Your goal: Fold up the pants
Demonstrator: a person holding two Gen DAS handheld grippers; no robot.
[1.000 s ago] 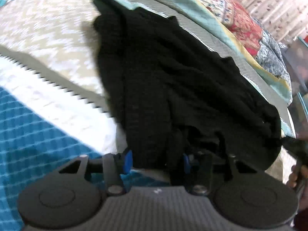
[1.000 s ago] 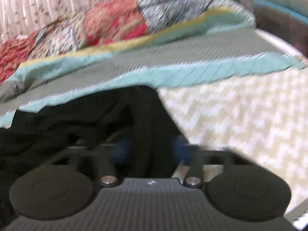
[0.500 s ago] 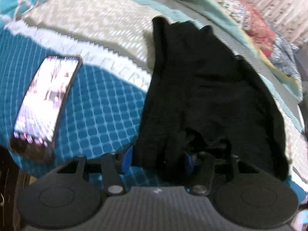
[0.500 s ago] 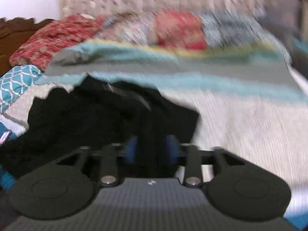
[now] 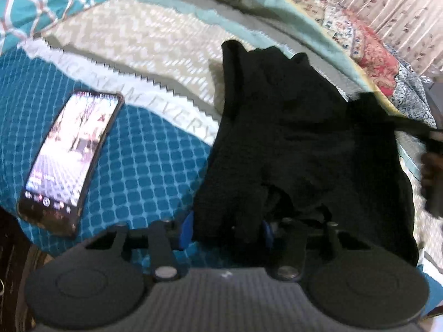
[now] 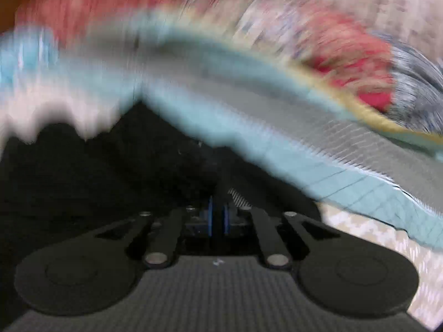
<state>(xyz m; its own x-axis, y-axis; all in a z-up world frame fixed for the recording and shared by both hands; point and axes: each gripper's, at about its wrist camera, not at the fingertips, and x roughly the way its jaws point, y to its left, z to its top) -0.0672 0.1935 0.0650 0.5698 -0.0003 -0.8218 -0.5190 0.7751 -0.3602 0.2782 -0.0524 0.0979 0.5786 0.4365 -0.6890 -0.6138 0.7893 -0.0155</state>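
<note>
Two grippers work one pair of black pants, which lies heaped lengthwise on a bedspread of teal squares, a white band with grey lettering, and a beige zigzag panel. The garment runs from the near edge of the bed up toward a pale blue and grey border, its far end showing two small peaks of cloth.

At the bottom of the left wrist view the left gripper has a thick bunch of the black fabric between its blue pads; its jaws stand part-way apart, having just closed a little onto that bunch, and the cloth fills the gap between them. A smartphone with a lit screen lies flat on the teal squares, well to the left of the pants and apart from them.

At the right edge of that view the right gripper appears dark and blurred, with a corner of the pants drawn out in a taut strip toward it — a person's fingers show just below.

From its own blurred camera, the right gripper shows its blue pads nearly together, its jaws just closed down; black cloth lies directly ahead, though whether a thin fold is pinched cannot be told there. Patterned red and grey quilts lie beyond.
</note>
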